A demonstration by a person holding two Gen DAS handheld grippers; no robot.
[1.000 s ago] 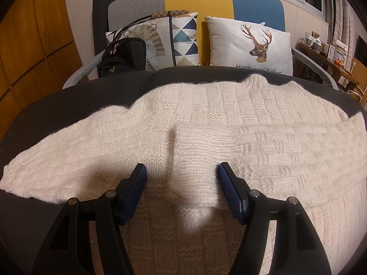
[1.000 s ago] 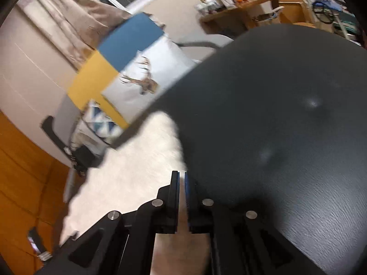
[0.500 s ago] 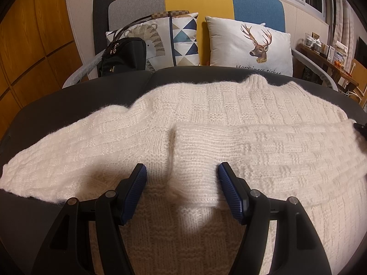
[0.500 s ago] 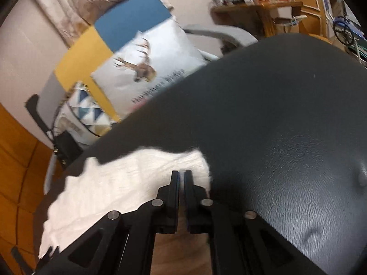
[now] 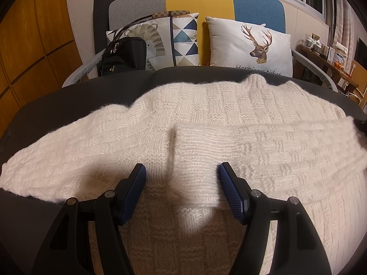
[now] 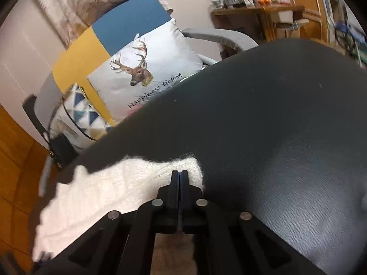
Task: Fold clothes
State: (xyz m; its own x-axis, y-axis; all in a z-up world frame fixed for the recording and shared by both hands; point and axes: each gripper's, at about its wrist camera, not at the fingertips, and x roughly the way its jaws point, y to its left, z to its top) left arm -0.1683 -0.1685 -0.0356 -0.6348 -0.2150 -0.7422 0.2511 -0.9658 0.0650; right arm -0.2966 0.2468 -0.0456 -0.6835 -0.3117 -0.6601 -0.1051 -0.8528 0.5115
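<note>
Sweater [image 5: 206,119] spread on dark table [image 6: 275,126], handbag [image 5: 123,55] contents unseen

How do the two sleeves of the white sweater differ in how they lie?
The right sleeve is folded across the body of the sweater; the left sleeve lies stretched outward over the dark table. The right sleeve's cuff sits between the open left gripper's fingers; the left sleeve's end lies away from it. Both are the same cream knit.
</note>
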